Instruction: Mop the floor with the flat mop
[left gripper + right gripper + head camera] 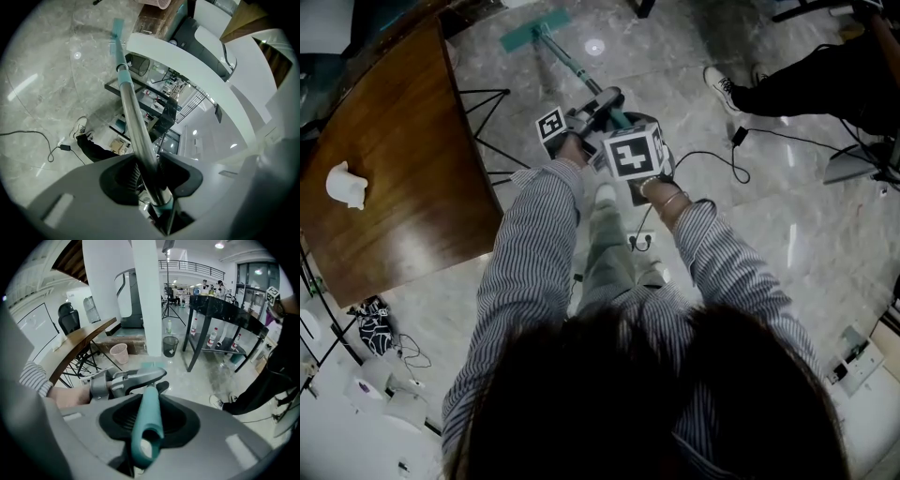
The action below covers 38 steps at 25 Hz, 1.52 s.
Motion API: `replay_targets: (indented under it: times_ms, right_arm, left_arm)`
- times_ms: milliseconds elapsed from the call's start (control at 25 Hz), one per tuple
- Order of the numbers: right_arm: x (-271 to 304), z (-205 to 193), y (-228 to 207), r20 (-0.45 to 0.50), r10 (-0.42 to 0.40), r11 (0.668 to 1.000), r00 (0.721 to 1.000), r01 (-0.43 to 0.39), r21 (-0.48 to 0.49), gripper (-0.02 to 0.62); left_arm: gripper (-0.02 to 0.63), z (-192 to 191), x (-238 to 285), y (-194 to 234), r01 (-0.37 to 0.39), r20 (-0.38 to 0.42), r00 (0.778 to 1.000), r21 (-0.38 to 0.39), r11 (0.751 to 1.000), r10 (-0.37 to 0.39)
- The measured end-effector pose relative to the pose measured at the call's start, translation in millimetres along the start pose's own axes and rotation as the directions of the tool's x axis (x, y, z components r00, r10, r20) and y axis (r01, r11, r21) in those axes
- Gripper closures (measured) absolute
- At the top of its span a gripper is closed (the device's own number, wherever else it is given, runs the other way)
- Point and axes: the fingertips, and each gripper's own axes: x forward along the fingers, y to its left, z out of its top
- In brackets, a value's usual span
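Mopping is under way, and this looks like the middle of a stroke. The flat mop [532, 34] has its teal head on the marble floor [675, 56], just past the far corner of the wooden table [384, 178]. Its pole slants back from there, away from the table edge, to the person holding it.

The left gripper [149, 174] has its jaws closed narrowly on the bare metal pole, with the dark pads against it on both sides. The right gripper [146, 420] sits behind it and clamps the teal handle end, whose hanging hole shows between the jaws. Together the two grips make a lower hand and an upper hand on the one shaft.

The next move, as I judge it, is a draw or push of the head across the floor. That calls for both grips to hold firm and the head to lie flat. The path must also clear the table's thin black legs [483, 103] on one side. On the side away from the table lie a loose black cable [712, 159] and a bystander's white shoe [719, 86].

No brand, label or legible writing shows anywhere — only the black-and-white square markers on each gripper's cube [633, 155], which are patterns, not text.
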Motion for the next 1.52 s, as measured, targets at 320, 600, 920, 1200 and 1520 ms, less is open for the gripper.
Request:
replay_targets:
  times_ms: [320, 600, 920, 1200, 1520]
  right_arm:
    - [-52.4, -67.5, 1.0, 0.011, -0.002, 1.0, 1.0, 0.002, -0.001, 0.485]
    - [-122.1, -167.4, -2.7, -0.018, 0.001, 1.0, 1.0, -0.002, -0.007, 0.485]
    - [-191.1, -300.6, -14.8, -0.023, 0.002, 1.0, 1.0, -0.002, -0.011, 0.485]
    - [-250.6, -424.3, -38.3, -0.027, -0.021, 1.0, 0.999, 0.021, -0.022, 0.485]
    - [-320.4, -539.0, -14.2, -0.039, 0.018, 1.0, 0.999, -0.017, 0.026, 0.485]
  left_arm:
    - [0.479, -80.3, -32.8, 32.3, -0.034, -0.051, 0.998, -0.014, 0.999, 0.033]
    - [0.476, -179.8, -66.7, 78.2, -0.061, -0.101, 0.993, 0.026, 0.998, 0.063]
    - [0.483, -289.8, -110.9, 154.3, -0.063, -0.097, 0.993, 0.0, 0.998, 0.063]
    - [0.491, -402.6, -144.9, 227.6, -0.067, -0.145, 0.987, -0.001, 0.998, 0.066]
    - [0.491, -517.9, -205.8, 277.1, -0.121, -0.183, 0.976, -0.009, 0.993, 0.118]
